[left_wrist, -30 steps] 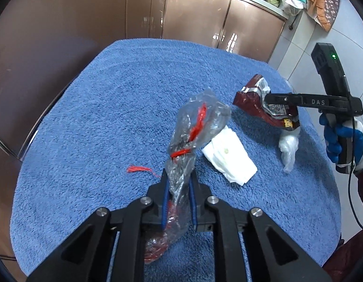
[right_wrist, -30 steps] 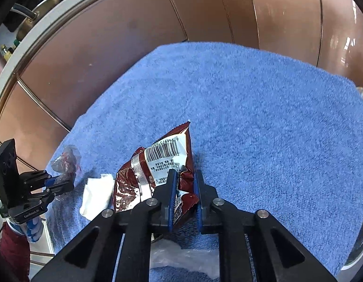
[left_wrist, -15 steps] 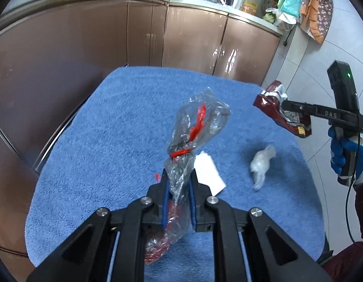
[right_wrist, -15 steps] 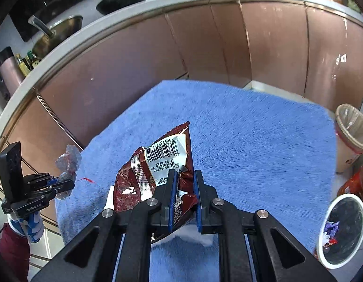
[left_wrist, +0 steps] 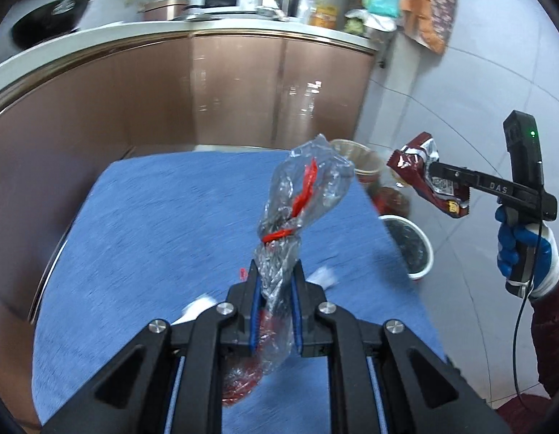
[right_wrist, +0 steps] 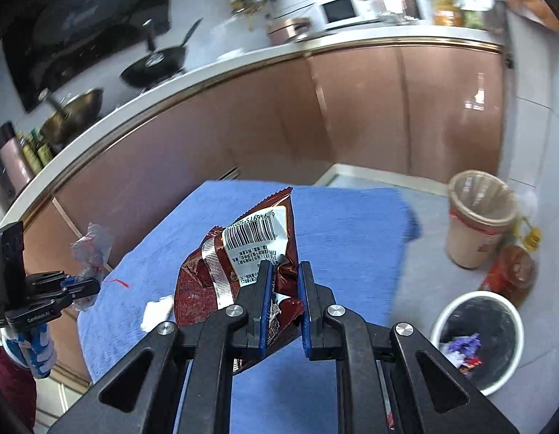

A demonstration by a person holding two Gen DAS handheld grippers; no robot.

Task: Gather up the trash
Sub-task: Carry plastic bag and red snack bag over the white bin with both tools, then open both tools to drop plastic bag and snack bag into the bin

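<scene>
With your right claw (right_wrist: pixel 283 282) clamped on the snack wrapper (right_wrist: pixel 243 253) at frame centre and your left claw (left_wrist: pixel 276 289) pinching the plastic bag (left_wrist: pixel 301 195), release both directly above the bin (right_wrist: pixel 476 340) at lower right.

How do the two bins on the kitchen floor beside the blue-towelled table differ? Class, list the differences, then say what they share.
The tall beige bin with a clear liner stands farther from the camera; the low white bin with a black liner sits nearer.
The beige bin is taller and narrower; the white one is squat and wide.
The white bin holds visible scraps of trash; no trash shows inside the beige one from here.
Both are round, open-topped, lined and upright on the floor.
</scene>
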